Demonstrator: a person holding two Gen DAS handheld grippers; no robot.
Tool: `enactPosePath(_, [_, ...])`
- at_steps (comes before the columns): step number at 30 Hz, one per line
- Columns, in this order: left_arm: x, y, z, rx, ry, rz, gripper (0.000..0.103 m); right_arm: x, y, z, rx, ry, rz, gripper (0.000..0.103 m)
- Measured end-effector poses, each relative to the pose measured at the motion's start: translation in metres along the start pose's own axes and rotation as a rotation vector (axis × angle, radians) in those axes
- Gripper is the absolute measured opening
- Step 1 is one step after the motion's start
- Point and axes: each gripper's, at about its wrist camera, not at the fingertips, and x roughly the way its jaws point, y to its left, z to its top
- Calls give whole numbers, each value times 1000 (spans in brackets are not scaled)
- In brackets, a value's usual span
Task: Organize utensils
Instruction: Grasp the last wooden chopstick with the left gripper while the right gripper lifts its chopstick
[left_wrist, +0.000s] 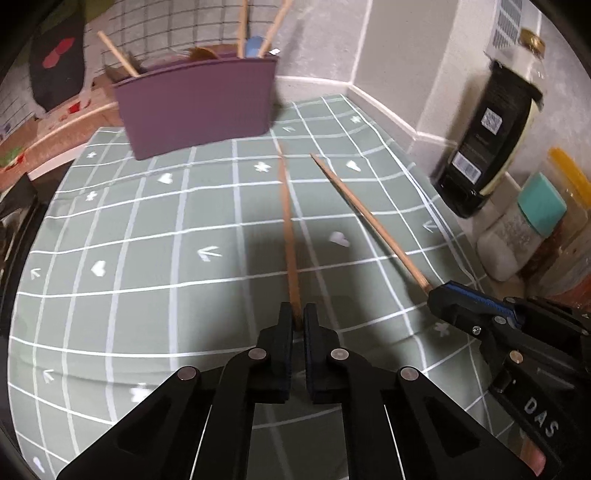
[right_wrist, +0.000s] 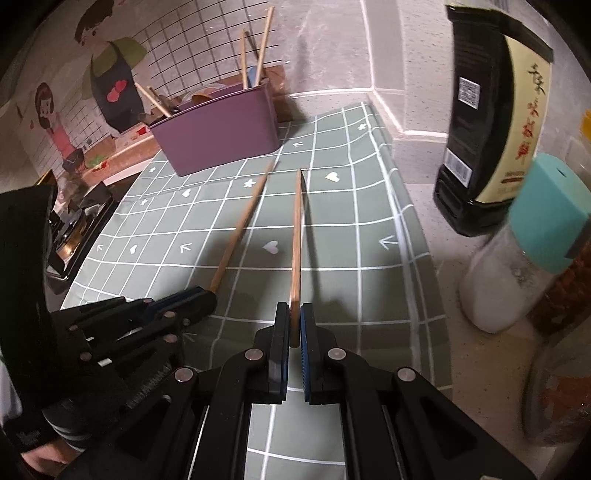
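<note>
In the left wrist view, the left hand-held gripper (left_wrist: 298, 317) is clenched on the near end of a wooden chopstick (left_wrist: 288, 229), which runs straight ahead toward the purple utensil holder (left_wrist: 195, 107) standing beyond its tip on the desk (left_wrist: 147, 258); gripping the end likely leaves the length free for dropping in. In the right wrist view, the right hand-held gripper (right_wrist: 294, 321) likewise pinches a second chopstick (right_wrist: 296, 236) by its near end, the holder ahead and to the left.
</note>
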Motion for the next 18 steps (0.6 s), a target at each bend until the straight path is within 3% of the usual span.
enactPosePath(7, [-44,34,2,-28,-91,40,5,-6,10,6,-30,-18,1,6])
enactPosePath(18, [-111,62,25,-64,-253,44,5,-36,22,31,-70,-92,-8,6])
